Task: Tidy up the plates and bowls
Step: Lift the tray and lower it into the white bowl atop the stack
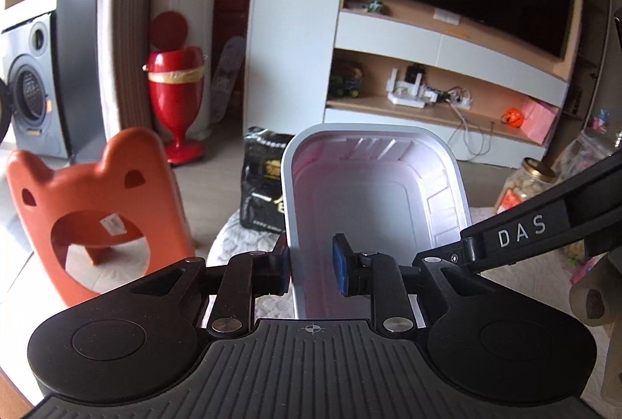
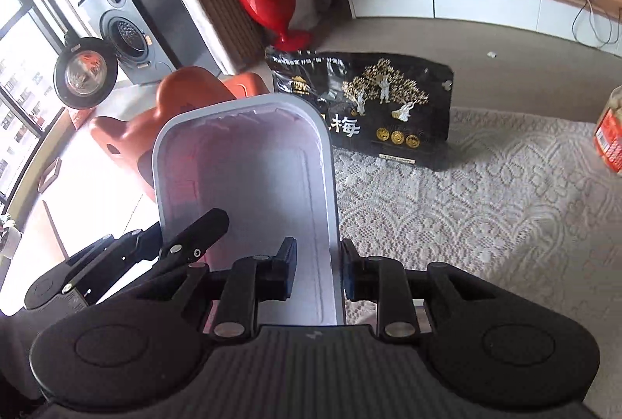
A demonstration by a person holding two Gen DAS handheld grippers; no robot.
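Tools: left tool [image 1: 311, 265] and right tool [image 2: 317, 273] fill the near edge of each view, at 6 o'clock.
Left tool state: one pad sits outside the left wall of the tray [image 1: 373, 193], the other inside it; the inner pad looks a little off the wall, so I cannot tell whether it truly pinches.
Right tool state: clamped on the tray's right wall, one pad inside, one outside.
Tray: a white rectangular plastic container, empty, open side towards both cameras, running from 6 towards 12 o'clock; it appears lifted off the worktop [image 2: 486, 209], which carries a white lace cloth.
Stool: an orange bear-shaped stool [image 1: 97, 209] stands at 9 o'clock, on the floor beyond the worktop's edge.
Bag: a black printed bag [image 2: 385, 104] lies just past the tray's far end, at 12 to 1 o'clock.
Jar: a glass jar [image 1: 528, 182] stands at 3 o'clock.
Step in hand: carrying the tray with both hands, probably towards its stacking place.
Next move: keep the tray level, both hands moving together, then lower it and only then let go; the destination is not in view.
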